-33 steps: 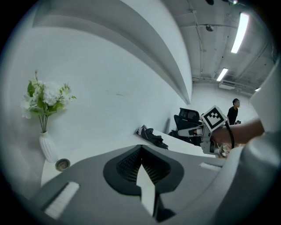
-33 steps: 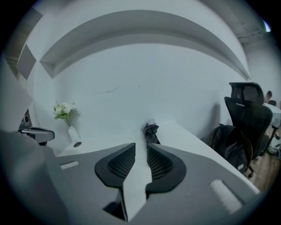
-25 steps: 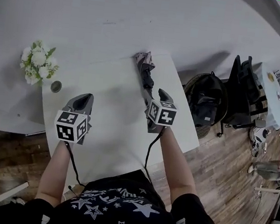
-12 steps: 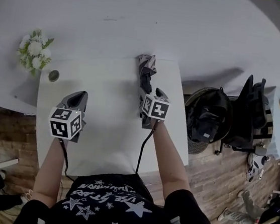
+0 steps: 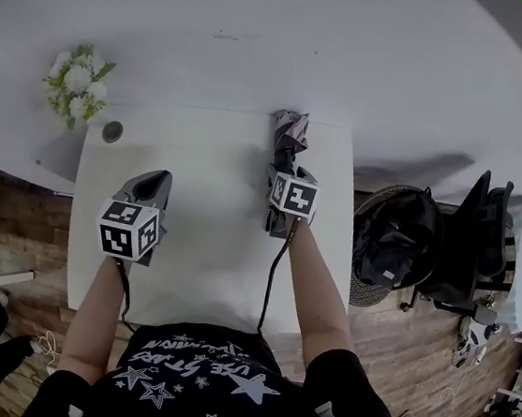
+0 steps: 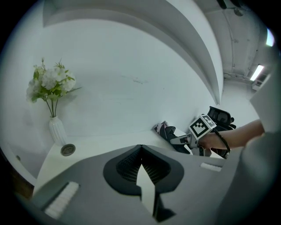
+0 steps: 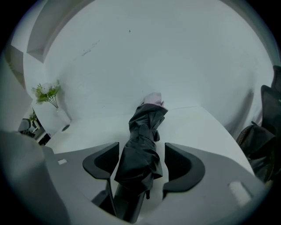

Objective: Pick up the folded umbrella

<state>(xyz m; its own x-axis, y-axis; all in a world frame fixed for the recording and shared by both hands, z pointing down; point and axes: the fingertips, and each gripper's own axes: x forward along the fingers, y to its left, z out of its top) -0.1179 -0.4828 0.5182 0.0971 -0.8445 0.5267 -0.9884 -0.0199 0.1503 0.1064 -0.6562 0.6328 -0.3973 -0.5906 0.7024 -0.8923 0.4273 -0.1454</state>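
**A:** Where does the folded umbrella (image 5: 289, 138) lie?

**B:** On the right half of the white table (image 5: 187, 269). Its far tip is at the back edge, by the wall. Its near end runs in between the jaws of the right gripper (image 7: 141, 146). The long axis points away from the person, nearly in line with that gripper, so the jaws straddle it crosswise.

**A:** Claw state?

**B:** Right gripper: jaws spread wide and closing, with the dark bundle filling most of the gap. A sliver of table shows beside the right-hand pad, so I read no squeeze yet. Left gripper (image 6: 141, 146): jaws pressed together with nothing in them, over the table's left half and well apart from the umbrella.

**A:** So it falls to the right hand.

**B:** I judge so. It is already around the thing and needs only to finish closing, then lift.

**A:** Edges and room?

**B:** The table's right edge is near the umbrella. Past it, on the floor, stands a basket with a dark bag (image 5: 396, 248). The wall is just behind the far tip, so the open way is up or back toward the person, not forward. The vase of flowers (image 5: 76, 86) and a small round disc (image 5: 112, 131) sit at the far left corner, well clear.

**A:** Risk?

**B:** The fabric is loose and folded. The pads may catch cloth rather than the core, and the free end could sag when lifted.
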